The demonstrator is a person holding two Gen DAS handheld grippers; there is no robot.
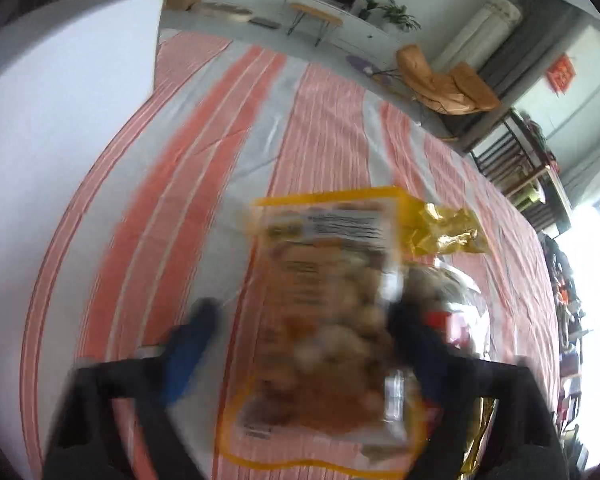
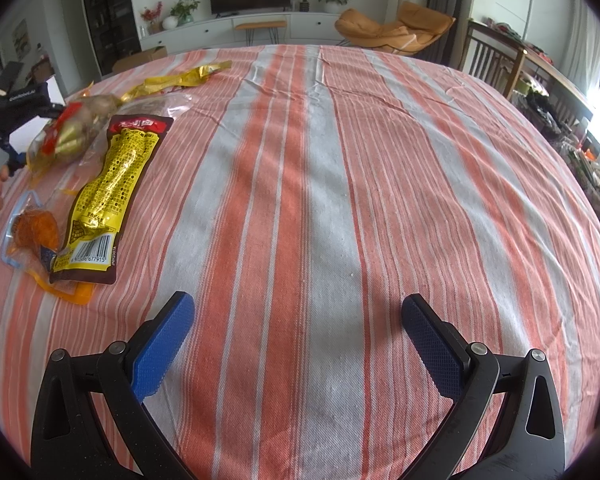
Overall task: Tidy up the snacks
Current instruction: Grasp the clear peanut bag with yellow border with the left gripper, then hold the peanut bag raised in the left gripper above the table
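Observation:
In the left wrist view a clear snack bag with a yellow border (image 1: 328, 320) lies between the blue fingers of my left gripper (image 1: 300, 316); the view is blurred and the jaws stand wide apart around it. A gold wrapper (image 1: 448, 232) lies beyond it. In the right wrist view my right gripper (image 2: 298, 312) is open and empty over the striped tablecloth (image 2: 320, 184). At the left lie a yellow-and-maroon packet (image 2: 112, 188), an orange snack pouch (image 2: 34, 232) and a clear bag with gold-wrapped pieces (image 2: 76, 128). The left gripper (image 2: 8, 120) shows at the far left.
A white box (image 1: 60, 128) stands on the table's left side in the left wrist view. A gold ribbon-like wrapper (image 2: 180, 78) lies toward the far edge. Chairs (image 2: 496, 64) stand beyond the table's right side.

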